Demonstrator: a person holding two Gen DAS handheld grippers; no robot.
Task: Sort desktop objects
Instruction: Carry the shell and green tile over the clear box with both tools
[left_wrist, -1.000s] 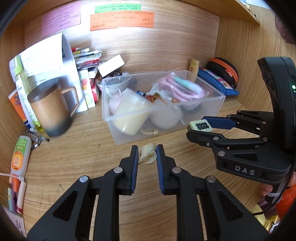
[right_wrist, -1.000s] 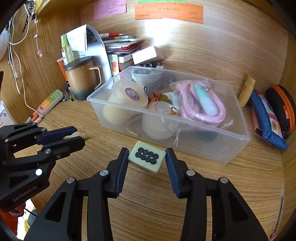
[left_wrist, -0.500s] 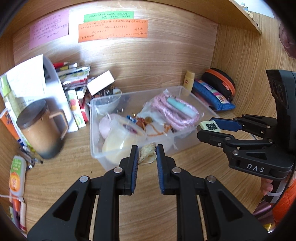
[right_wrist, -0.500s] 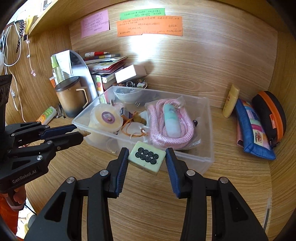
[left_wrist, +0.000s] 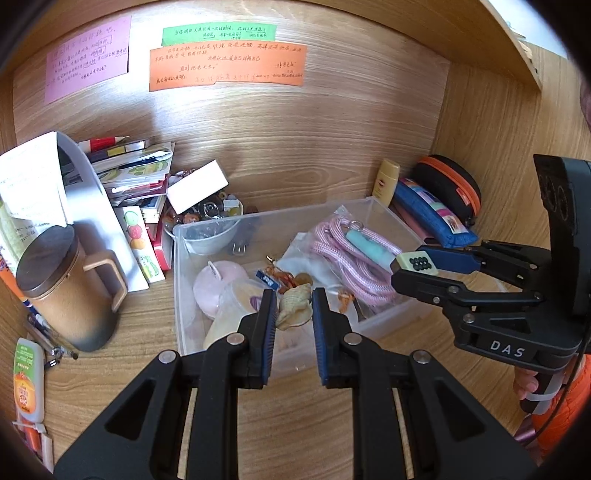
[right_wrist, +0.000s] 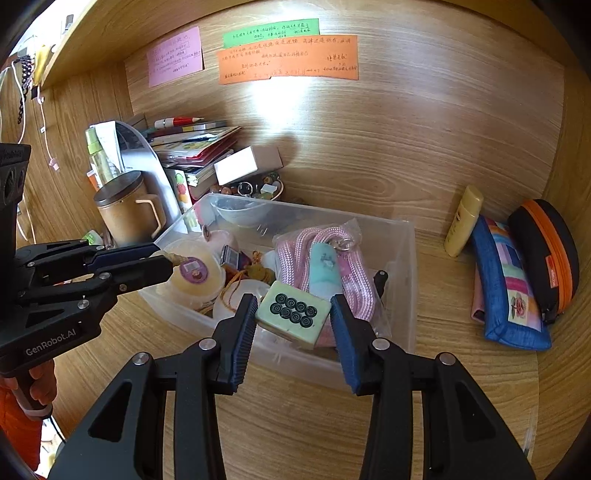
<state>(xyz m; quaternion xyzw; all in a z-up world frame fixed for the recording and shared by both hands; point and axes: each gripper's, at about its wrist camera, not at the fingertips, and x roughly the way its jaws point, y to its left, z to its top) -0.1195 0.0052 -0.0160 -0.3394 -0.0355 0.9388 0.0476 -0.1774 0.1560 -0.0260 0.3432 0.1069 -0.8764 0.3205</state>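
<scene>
Nearest, left wrist view: left gripper clamped on a small tan seashell, blue pads pressing both sides. Shell held in the air above the near part of the clear plastic bin.

Right wrist view: right gripper pinching a pale green mahjong tile, black ring marks facing up. Tile sits tilted between the pads, above the bin's near wall. The same tile shows side-on in the left view, at the tip of the right gripper, over the bin's right part. A hand grips that tool's handle, orange sleeve beside it.

Inside the bin: pink rope coil in a clear bag with a mint tube lying on it; round yellowish tub with purple label; pink round item; orange cord tangle; small glass bowl at the far corner.

Left of bin: brown lidded mug, upright, handle toward the bin. Behind it papers and a stack of books, a white box tilted on a bowl of trinkets.

Right of bin: yellow bottle leaning on the back wall, blue striped pouch, black case with orange zip.

Farthest: pink, green and orange handwritten notes stuck to the wooden back panel.
</scene>
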